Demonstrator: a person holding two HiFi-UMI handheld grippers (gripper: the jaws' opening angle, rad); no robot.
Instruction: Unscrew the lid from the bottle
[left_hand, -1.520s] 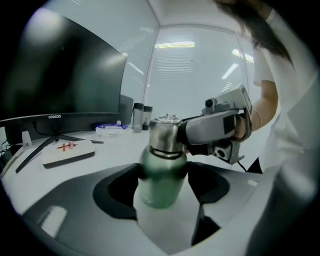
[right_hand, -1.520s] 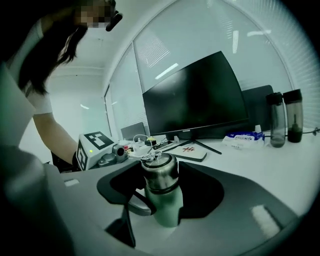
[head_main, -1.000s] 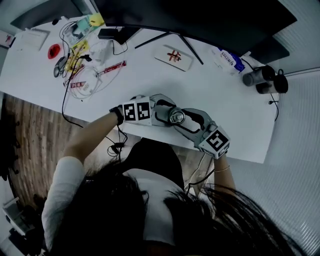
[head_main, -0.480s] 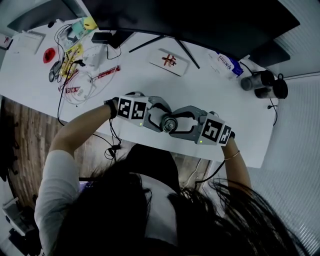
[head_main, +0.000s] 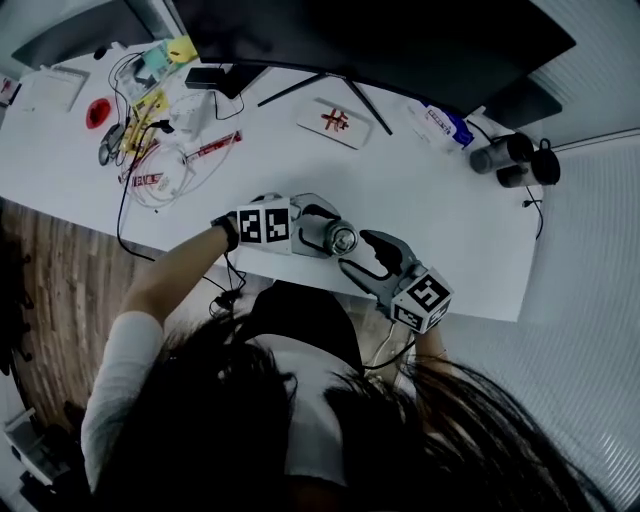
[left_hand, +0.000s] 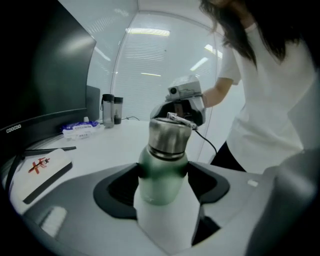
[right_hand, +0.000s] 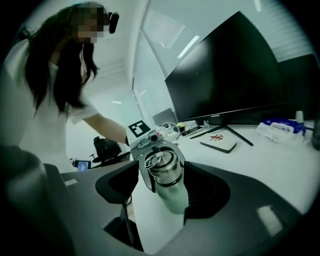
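I've got the bottle (left_hand: 162, 170) standing near the table's (head_main: 440, 220) front edge, clamped between the jaws of the left gripper (head_main: 330, 235), which comes in from its left. The right gripper (head_main: 360, 255) sits just right of it. Its jaws have just been opening, with the bottle at their mouth, not gripped. Behind stands the monitor (head_main: 370, 30), with a box (head_main: 333, 121) before it. Cables (head_main: 160, 150) lie far left, 2 cups (head_main: 505, 153) far right, and a packet (head_main: 442, 121) just left of those.
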